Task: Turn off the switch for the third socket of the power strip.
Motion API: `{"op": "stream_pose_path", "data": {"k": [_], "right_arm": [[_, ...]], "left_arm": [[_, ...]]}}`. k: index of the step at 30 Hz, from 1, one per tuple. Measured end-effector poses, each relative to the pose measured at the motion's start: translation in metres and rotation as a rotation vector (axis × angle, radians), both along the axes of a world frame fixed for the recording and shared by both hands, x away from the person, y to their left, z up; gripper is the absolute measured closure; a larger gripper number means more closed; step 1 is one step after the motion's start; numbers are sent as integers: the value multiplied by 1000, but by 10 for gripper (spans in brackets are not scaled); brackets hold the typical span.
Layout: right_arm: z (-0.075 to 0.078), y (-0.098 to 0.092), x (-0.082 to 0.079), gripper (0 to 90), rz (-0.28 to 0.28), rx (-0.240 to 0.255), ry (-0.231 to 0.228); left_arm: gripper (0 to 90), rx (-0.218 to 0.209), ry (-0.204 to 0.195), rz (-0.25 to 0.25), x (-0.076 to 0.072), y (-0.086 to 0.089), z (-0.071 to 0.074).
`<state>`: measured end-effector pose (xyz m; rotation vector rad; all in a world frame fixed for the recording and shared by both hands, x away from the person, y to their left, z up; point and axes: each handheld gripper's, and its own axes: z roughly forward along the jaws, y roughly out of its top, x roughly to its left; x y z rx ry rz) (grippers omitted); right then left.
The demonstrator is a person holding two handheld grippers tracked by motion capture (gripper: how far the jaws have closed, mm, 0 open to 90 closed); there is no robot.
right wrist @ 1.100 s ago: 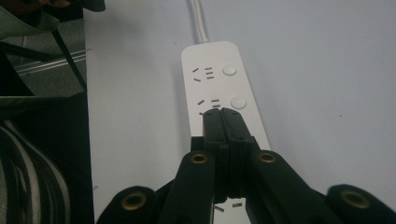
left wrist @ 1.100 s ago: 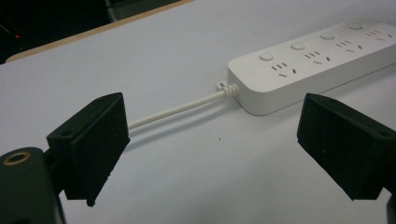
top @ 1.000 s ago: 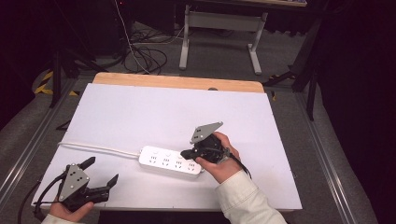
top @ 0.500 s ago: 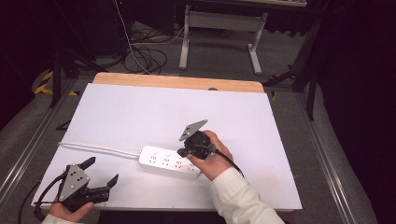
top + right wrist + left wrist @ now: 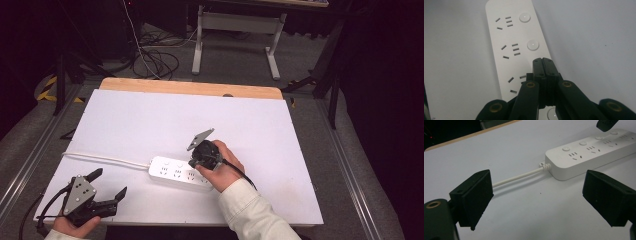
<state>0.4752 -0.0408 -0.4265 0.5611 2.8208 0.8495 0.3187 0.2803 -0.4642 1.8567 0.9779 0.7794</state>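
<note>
A white power strip [image 5: 172,170] lies on the white table [image 5: 150,120], its cord [image 5: 105,159] running off to the left. My right gripper [image 5: 194,161] is shut with nothing in it and points down at the strip's middle. In the right gripper view the closed tips [image 5: 542,60] hover just over the strip [image 5: 509,50], beside a socket and below two round buttons [image 5: 533,45]. My left gripper [image 5: 110,182] is open near the front left corner. Its view looks between its wide-apart jaws at the cord end [image 5: 544,167] of the strip [image 5: 594,152].
The table's far edge is bare wood [image 5: 190,87]. Beyond it stand a desk frame [image 5: 235,25] and loose cables on the floor [image 5: 155,55]. Metal rails [image 5: 345,165] run along both sides of the table.
My right gripper has slid left along the power strip, from its right end toward its middle, staying shut. The left gripper has barely moved.
</note>
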Motion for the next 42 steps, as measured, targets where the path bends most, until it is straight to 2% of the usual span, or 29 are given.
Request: {"op": "stream_pose_path", "data": {"k": [9, 15, 30, 42], "right_arm": [[-8, 5, 2, 900, -6, -24, 1], [-10, 6, 1, 900, -11, -22, 7], [-13, 6, 0, 900, -5, -34, -11], [-14, 5, 0, 900, -11, -26, 2]], "left_arm": [[103, 11, 9, -5, 0, 0, 0], [103, 10, 8, -5, 0, 0, 0], [104, 10, 9, -6, 0, 0, 0], [104, 12, 7, -4, 0, -1, 0]]}}
